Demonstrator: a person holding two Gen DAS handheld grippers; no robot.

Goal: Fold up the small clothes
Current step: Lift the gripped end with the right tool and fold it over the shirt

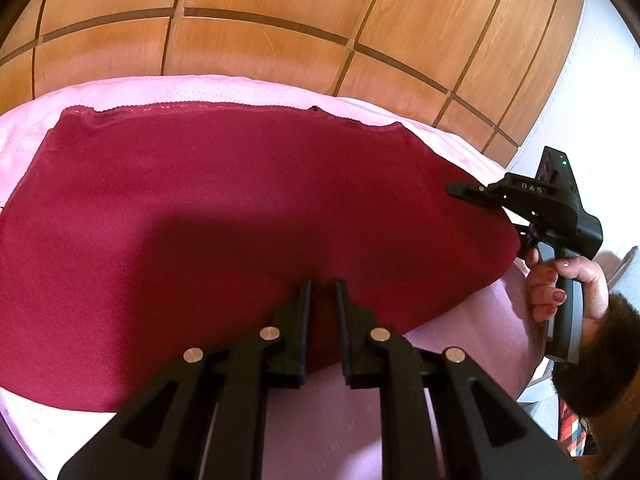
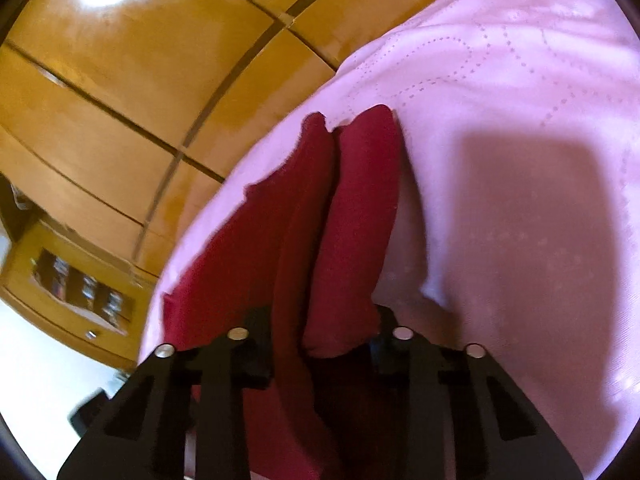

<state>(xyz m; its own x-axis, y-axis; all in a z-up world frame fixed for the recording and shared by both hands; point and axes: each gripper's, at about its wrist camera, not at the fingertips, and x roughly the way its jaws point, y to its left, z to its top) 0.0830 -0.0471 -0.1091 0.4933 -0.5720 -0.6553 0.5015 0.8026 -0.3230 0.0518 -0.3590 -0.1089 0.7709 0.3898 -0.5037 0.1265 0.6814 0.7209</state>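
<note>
A dark red garment (image 1: pixel 208 216) with a lace trim along its far edge lies spread flat on a pink bedspread (image 1: pixel 224 88). My left gripper (image 1: pixel 323 286) hovers over its near edge, jaws a narrow gap apart, nothing between them. My right gripper (image 1: pixel 460 191), held in a hand, sits at the garment's right edge. In the right wrist view the red cloth (image 2: pixel 352 216) is bunched in folds between my right gripper's fingers (image 2: pixel 320 320), whose tips are hidden by the fabric.
A wooden panelled wardrobe (image 1: pixel 280 20) stands behind the bed. A white wall (image 1: pixel 600 100) is at the right. A low wooden cabinet (image 2: pixel 72 288) shows past the bed's edge in the right wrist view. The pink bedspread (image 2: pixel 520 120) extends to the right.
</note>
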